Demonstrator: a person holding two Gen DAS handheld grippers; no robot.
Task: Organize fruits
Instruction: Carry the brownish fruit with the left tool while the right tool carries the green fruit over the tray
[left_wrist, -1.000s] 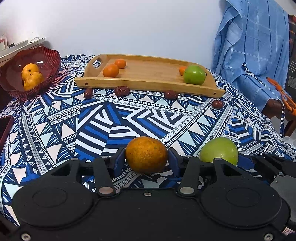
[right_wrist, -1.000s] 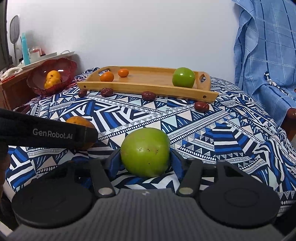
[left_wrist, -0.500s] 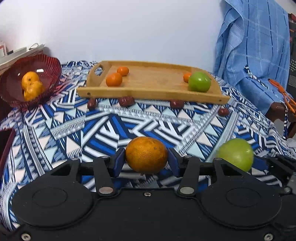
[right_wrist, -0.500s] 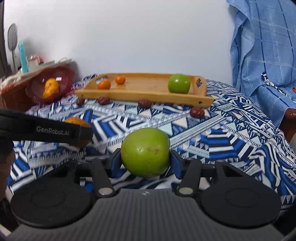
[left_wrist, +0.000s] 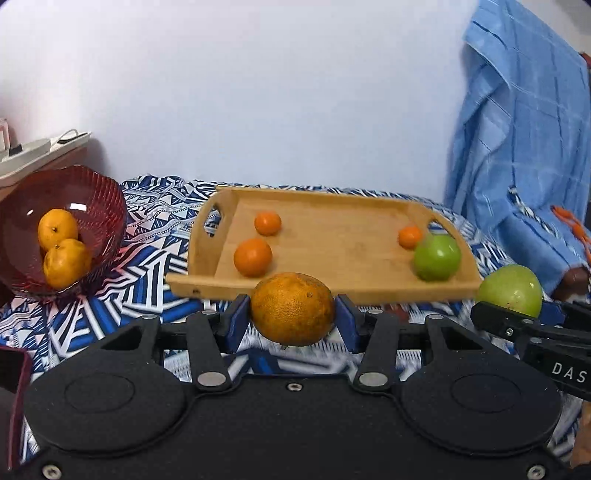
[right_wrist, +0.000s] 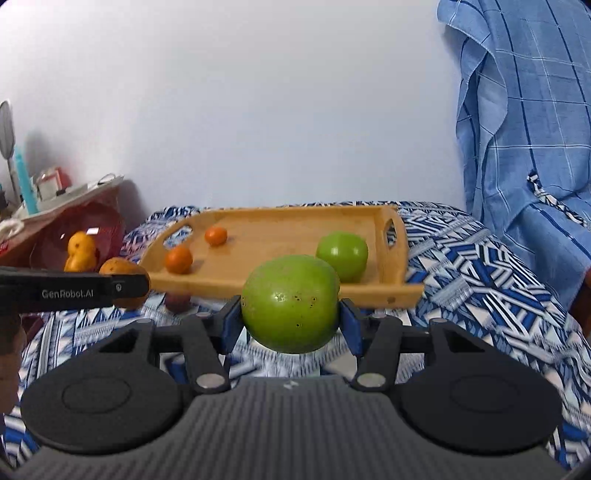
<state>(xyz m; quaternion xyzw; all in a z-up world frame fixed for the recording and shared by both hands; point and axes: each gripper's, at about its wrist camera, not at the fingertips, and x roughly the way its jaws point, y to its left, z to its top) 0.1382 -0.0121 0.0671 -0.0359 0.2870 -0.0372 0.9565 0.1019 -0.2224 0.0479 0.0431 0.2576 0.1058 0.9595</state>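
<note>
My left gripper (left_wrist: 293, 321) is shut on a large orange (left_wrist: 293, 308), held above the patterned cloth just short of the wooden tray (left_wrist: 332, 254). My right gripper (right_wrist: 290, 321) is shut on a green apple (right_wrist: 290, 303), also raised in front of the tray. Each gripper shows at the edge of the other's view, with the apple (left_wrist: 509, 290) and the orange (right_wrist: 118, 266) in its grip. On the tray lie three small oranges (left_wrist: 253, 256) and another green apple (left_wrist: 437, 257). A red glass bowl (left_wrist: 92, 199) at the left holds two oranges (left_wrist: 66, 262).
A blue-and-white patterned cloth (right_wrist: 480, 280) covers the table. Dark red dates (right_wrist: 177, 301) lie by the tray's front edge. A blue checked fabric (left_wrist: 524, 147) hangs at the right. A cluttered wooden side table (right_wrist: 55, 199) stands at the far left.
Both grippers have risen and moved forward toward the tray, carrying the orange and the green apple up off the cloth. The tray and bowl now look nearer.
</note>
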